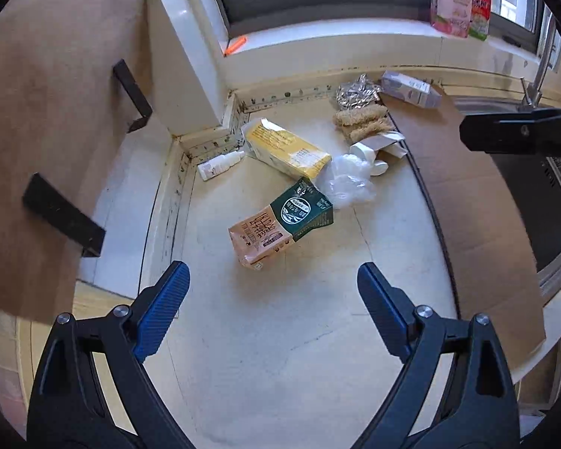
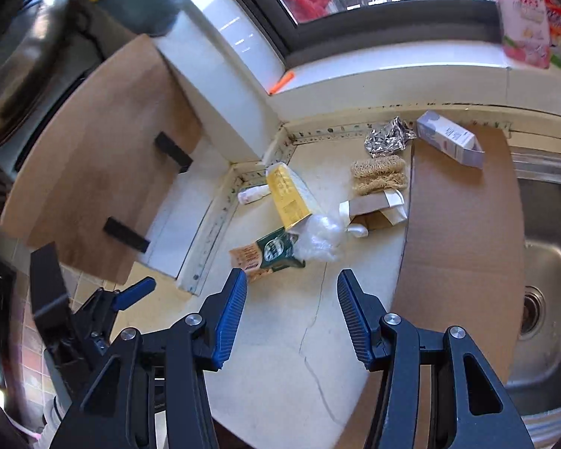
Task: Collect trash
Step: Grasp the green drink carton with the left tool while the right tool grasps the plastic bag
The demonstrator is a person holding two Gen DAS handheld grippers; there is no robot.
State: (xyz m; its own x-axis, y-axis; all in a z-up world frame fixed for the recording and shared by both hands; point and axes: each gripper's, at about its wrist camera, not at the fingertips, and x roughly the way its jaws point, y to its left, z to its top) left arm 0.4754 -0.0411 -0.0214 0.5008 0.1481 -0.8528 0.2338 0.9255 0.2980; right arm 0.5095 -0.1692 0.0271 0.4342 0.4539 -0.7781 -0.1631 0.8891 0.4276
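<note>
Left hand-held gripper [image 1: 273,284]: jaws spread wide, nothing between them, poised over the tabletop [image 1: 280,355].

Right hand-held gripper [image 2: 291,292]: jaws likewise apart and empty.

Green-tan carton [image 1: 280,222]: nearest trash, lying flat straight ahead of the left gripper and just beyond its fingertips; long axis runs diagonally, tan end near-left, green end far-right. In the right view it sits ahead and slightly left. The left gripper looks the nearer, by judgement.

Clear plastic wad [image 1: 349,181]: touching the carton's far right corner.

Yellow carton [image 1: 286,147]: behind, lying at an angle.

Small white bottle [image 1: 220,164]: on its side in the wall corner.

Torn box [image 1: 381,146], loofah [image 1: 361,121], foil [image 1: 357,91], grey carton [image 1: 411,89]: farthest, the last on cardboard [image 1: 467,194].

No bin in view; labels unreadable.
</note>
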